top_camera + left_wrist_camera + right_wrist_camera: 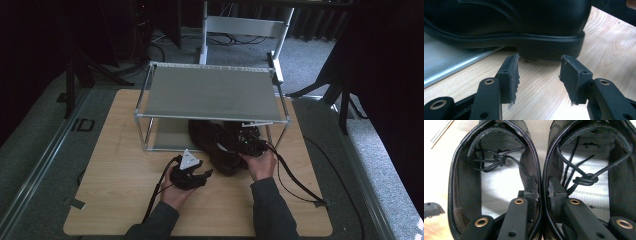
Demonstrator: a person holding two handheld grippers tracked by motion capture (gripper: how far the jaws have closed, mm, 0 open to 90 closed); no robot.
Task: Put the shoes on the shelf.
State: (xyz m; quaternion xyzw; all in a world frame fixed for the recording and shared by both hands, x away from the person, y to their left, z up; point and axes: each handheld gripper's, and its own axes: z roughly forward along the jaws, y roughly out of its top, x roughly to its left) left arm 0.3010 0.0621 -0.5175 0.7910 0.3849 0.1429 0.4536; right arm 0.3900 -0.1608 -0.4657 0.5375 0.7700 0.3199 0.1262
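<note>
Black leather lace-up shoes (220, 142), a pair side by side, sit on the pale wooden tabletop (120, 150) in the high view, toes pushed under the low metal-framed shelf rack (210, 92) and heels sticking out toward the near edge. The right gripper (248, 145) rests at the heel end of the pair, on its right side, with the person's right hand (261, 164) behind it. The left gripper (202, 175), carrying its grey three-cornered plate, hovers just left of and nearer than the heels, apart from them, held in the left hand (177, 192).

From the left gripper view, the two black jaws stand wide apart with nothing between them, their worn pads (515, 75) over bare wood. Just beyond them lies the black heel and sole (549, 47) of one shoe, not touched. The rack's grey lower sheet (446, 65) lies to the left.

From the right gripper view, the jaws are clenched on the two adjoining inner walls (541, 182) of the shoes, one jaw inside each shoe opening. Knotted black laces (499, 160) lie tucked inside both shoes on pale insoles.
</note>
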